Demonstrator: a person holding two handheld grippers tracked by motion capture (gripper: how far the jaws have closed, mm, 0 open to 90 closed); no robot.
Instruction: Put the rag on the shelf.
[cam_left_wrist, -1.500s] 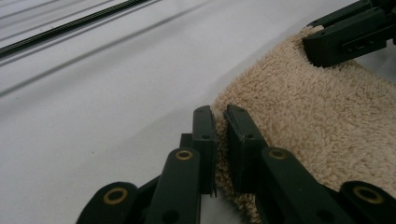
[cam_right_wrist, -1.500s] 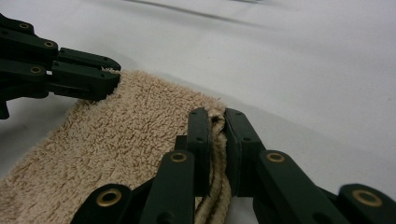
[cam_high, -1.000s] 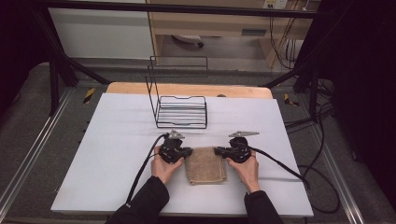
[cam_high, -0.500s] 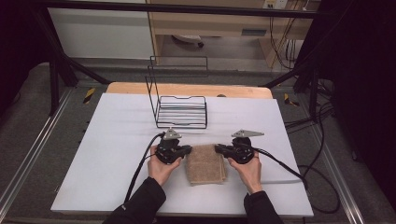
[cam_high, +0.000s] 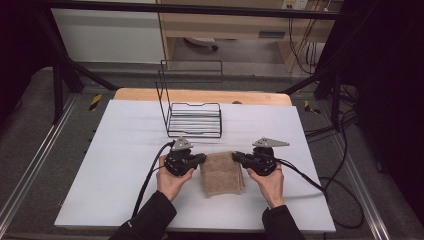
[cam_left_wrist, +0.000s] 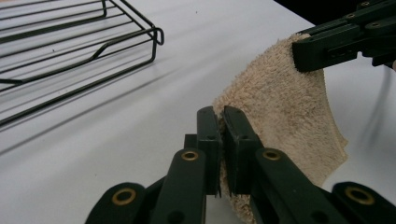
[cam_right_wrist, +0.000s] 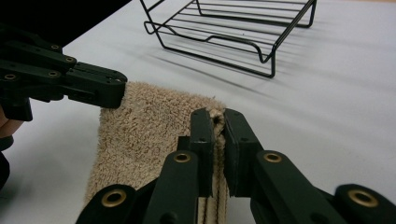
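Beige terry cloth is what we hold: a folded towel (cam_high: 222, 173) lying near the front edge of the white table (cam_high: 115, 150), about midway between its left and right edges. We grip it at its two far corners. Our left gripper (cam_left_wrist: 222, 122) has its jaws pressed nearly together, pinching the towel's far left corner, with a sliver of cloth showing between the black pads. Our right gripper (cam_right_wrist: 219, 122) does the same at the far right corner, its jaws pinched tight on the folded edge, whose layers show between them. In the high view the left hand (cam_high: 172, 181) and right hand (cam_high: 269, 184) sit on either side of the towel, the grippers pointing inward toward each other. The far edge of the towel is raised between the grips while its near part rests on the table. Beyond the towel, toward the far edge of the table, stands a black wire rack (cam_high: 194, 119), well apart from both grippers.
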